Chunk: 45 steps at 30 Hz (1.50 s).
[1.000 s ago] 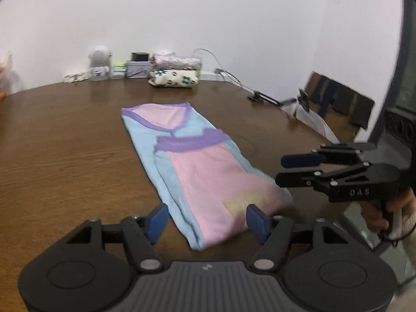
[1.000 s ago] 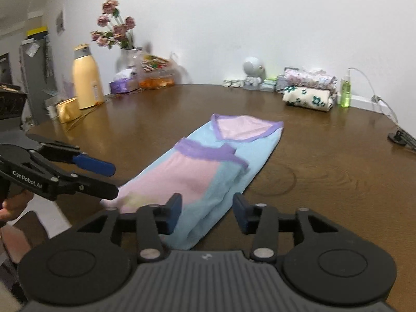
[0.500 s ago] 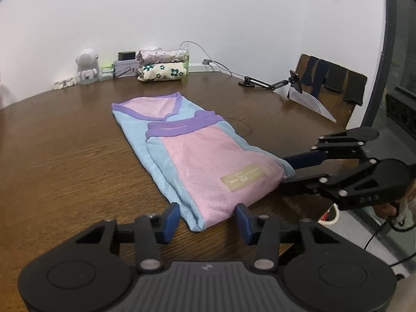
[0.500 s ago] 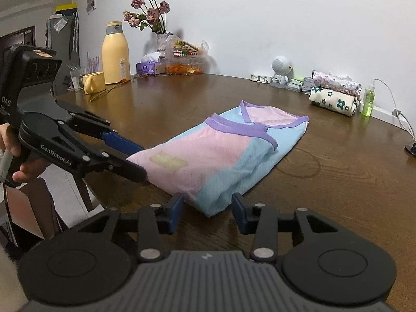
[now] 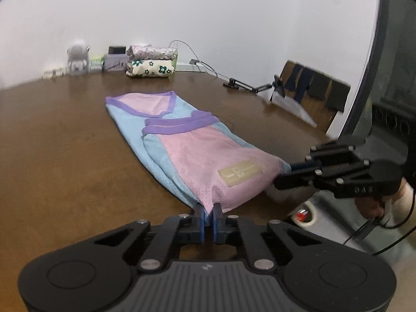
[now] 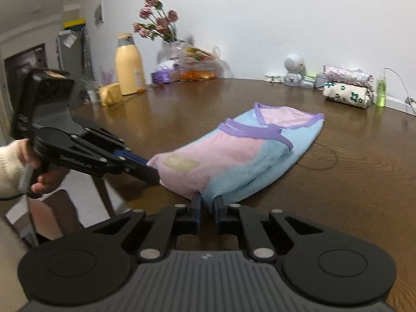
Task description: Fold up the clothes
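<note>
The left gripper point(image 5: 207, 217) fingers are clamping the near hem of the pink, blue and purple mesh garment point(image 5: 197, 153). The right gripper point(image 6: 208, 208) fingers are pinching the same hem's other corner, the garment lying on the brown wooden desk point(image 6: 351, 182).

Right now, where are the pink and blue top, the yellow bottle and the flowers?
pink and blue top point(image 6: 234, 153), right wrist view, on its pink front panel.
yellow bottle point(image 6: 129, 67), right wrist view, on its body.
flowers point(image 6: 156, 22), right wrist view, on the blooms.
</note>
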Motion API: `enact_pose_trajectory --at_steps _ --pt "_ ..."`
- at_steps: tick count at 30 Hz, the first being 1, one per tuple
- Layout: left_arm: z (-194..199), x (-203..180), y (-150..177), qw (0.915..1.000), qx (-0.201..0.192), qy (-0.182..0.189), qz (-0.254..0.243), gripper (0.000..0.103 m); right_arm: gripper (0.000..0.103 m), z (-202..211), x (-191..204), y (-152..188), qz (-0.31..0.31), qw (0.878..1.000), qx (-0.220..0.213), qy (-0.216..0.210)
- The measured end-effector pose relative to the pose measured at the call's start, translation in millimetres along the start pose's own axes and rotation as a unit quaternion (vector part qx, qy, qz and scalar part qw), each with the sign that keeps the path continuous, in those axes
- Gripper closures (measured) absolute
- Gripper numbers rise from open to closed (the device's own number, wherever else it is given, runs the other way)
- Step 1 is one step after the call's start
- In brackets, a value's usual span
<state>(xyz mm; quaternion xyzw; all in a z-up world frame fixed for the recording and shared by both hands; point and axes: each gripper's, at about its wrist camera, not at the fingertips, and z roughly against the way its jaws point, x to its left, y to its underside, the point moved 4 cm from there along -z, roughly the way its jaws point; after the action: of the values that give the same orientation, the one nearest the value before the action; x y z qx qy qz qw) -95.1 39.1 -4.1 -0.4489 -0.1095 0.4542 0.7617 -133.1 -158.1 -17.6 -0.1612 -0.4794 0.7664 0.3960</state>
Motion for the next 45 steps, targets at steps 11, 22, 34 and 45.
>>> enact_pose_trajectory --at_steps 11,22,34,45 --pt "6.6 5.8 -79.8 0.9959 -0.087 0.024 -0.007 0.099 0.098 22.1 -39.2 -59.1 -0.087 0.994 -0.062 -0.023" --pt "-93.8 92.4 -115.1 0.9827 -0.013 -0.012 0.184 0.099 0.097 -82.7 -123.5 -98.0 -0.115 0.989 0.017 0.090" --pt "-81.9 104.0 -96.3 0.9744 -0.006 0.048 0.219 0.056 0.059 -52.3 -141.8 -78.6 -0.219 0.975 -0.001 0.034" --pt "-96.2 104.1 -99.4 0.9683 -0.019 0.014 0.249 0.096 0.100 -93.7 -138.4 -74.7 -0.213 0.973 0.025 0.081"
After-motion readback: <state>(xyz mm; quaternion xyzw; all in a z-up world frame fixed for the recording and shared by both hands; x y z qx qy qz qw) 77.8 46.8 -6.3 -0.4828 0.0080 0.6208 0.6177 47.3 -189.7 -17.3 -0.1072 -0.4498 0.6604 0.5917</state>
